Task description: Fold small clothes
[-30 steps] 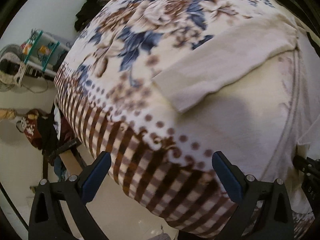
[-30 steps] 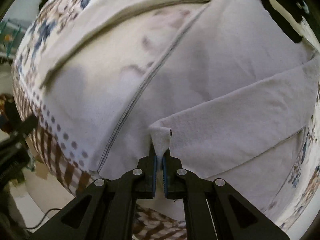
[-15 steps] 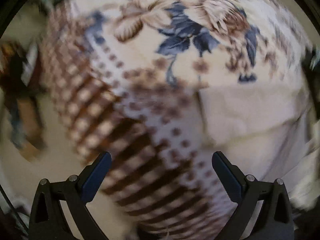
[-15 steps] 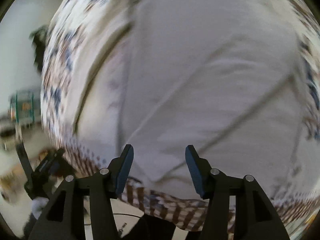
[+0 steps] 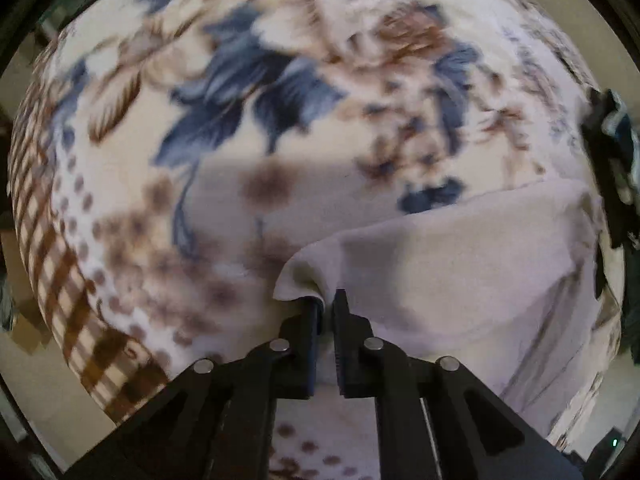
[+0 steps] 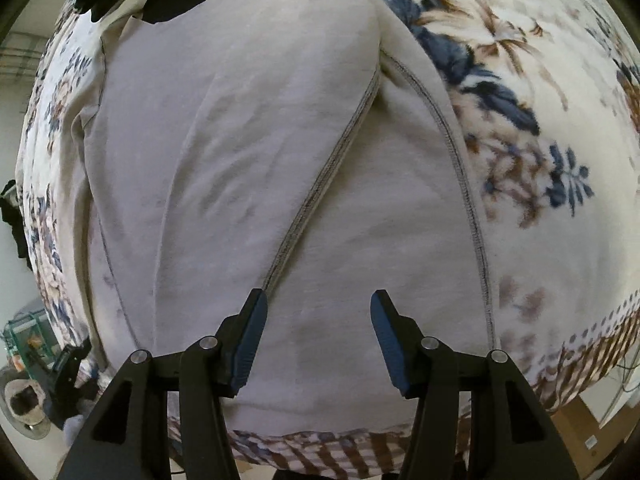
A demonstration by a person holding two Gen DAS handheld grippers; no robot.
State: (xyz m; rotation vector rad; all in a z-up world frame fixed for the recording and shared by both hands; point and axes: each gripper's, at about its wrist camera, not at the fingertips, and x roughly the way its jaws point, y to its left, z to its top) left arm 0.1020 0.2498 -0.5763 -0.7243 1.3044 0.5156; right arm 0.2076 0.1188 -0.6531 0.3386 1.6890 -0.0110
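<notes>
The left gripper (image 5: pixel 326 308) is clenched on a curled corner of the pale knit shirt (image 5: pixel 460 276), which spreads ahead and to its right over a plush floral blanket (image 5: pixel 240 92) with a brown checked border. The right gripper (image 6: pixel 318 332) stands released above the shirt (image 6: pixel 248 140); a stitched seam (image 6: pixel 320 184) runs ahead from its left finger.

I'm seeing the floral blanket (image 6: pixel 520 92) covering the bed; the pale grey garment (image 6: pixel 248 152) is lying flat on it, dark clothing (image 6: pixel 168 4) lying beyond.
</notes>
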